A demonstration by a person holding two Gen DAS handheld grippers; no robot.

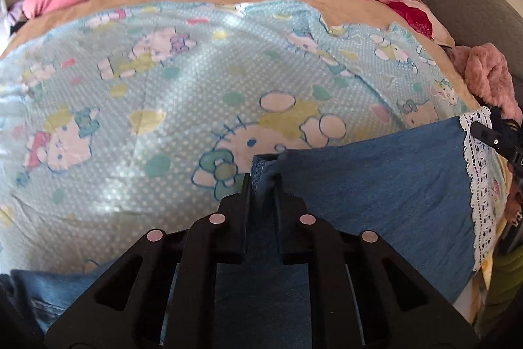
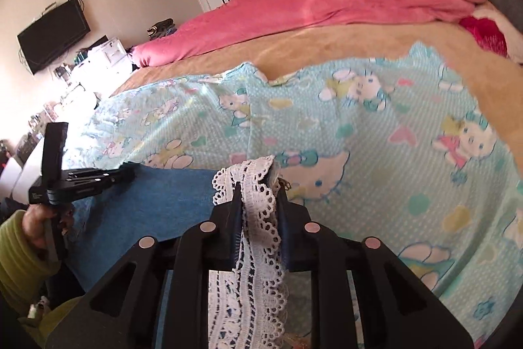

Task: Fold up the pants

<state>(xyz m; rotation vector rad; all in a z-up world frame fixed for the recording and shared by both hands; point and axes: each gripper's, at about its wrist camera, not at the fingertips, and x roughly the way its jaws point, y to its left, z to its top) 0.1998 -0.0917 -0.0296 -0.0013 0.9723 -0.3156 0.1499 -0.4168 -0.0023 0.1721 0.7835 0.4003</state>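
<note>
Both clamped on the pants point(image 1: 376, 185): left gripper point(image 1: 263, 182) pinching the stitched denim edge, right gripper point(image 2: 261, 195) the lace hem point(image 2: 258, 218). Held, seemingly, above the near sheet point(image 1: 130, 107). Keep taut, level; lower evenly.

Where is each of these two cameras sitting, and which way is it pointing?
Left wrist: rides the left gripper, looking along its jaws, shut on the pants, across the bed.
Right wrist: rides the right gripper, jaws shut on the lace hem; the person's left hand shows.
Shared: pants, cartoon sheet, pink duvet.
</note>
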